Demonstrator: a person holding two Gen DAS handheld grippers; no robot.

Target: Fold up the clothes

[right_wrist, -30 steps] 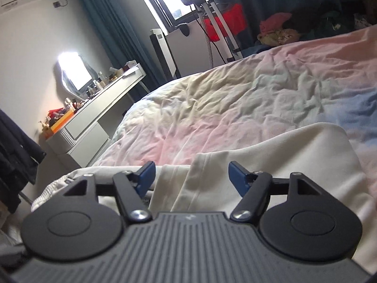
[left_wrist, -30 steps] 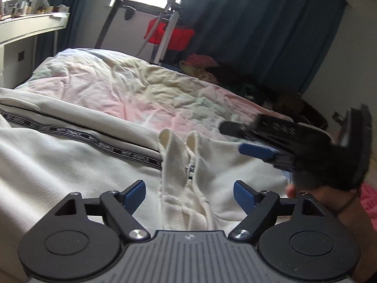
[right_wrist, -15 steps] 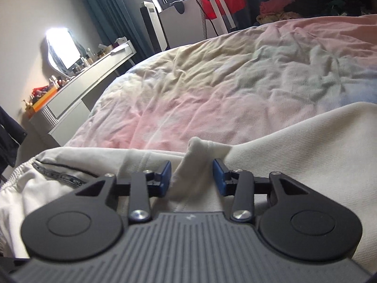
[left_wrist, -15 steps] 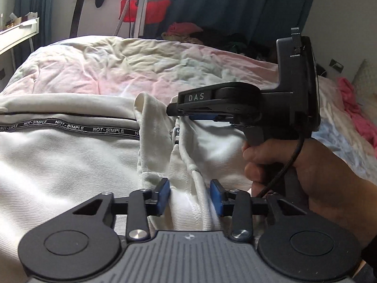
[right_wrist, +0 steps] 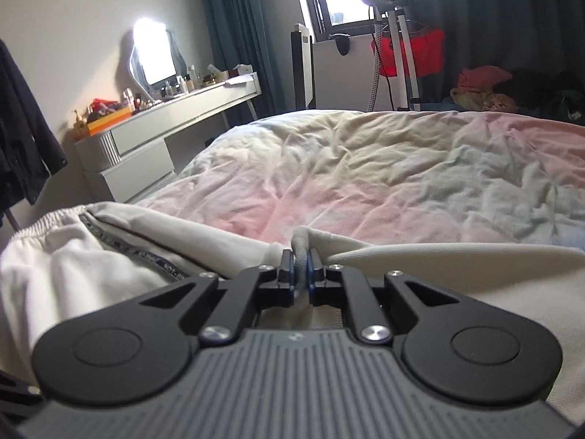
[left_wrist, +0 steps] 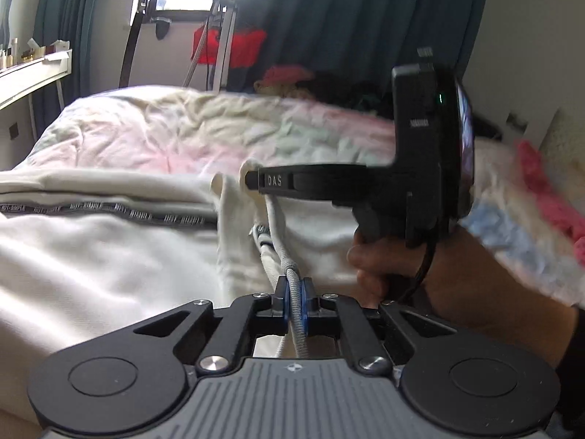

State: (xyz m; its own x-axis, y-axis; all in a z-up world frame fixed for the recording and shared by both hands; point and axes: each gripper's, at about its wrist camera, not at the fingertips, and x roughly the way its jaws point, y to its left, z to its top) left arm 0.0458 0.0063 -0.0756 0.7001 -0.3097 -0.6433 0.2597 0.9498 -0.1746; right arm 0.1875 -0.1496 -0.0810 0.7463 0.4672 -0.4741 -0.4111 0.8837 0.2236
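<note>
A cream garment with a black lettered stripe lies spread on the bed; it also shows in the right wrist view. My left gripper is shut on a fold of its edge near me. My right gripper is shut on another bunched bit of the cream cloth. In the left wrist view the right gripper reaches in from the right, held by a hand, its tip at the far end of the same fold.
The bed has a crumpled pastel duvet. A white dressing table with a lit mirror stands at the left. A garment steamer stand, a red item and a clothes pile are by the dark curtains. A pink cloth lies at right.
Both grippers went from open to shut on the cream garment's edge. The right gripper moved in over the fold, left of where it was.
</note>
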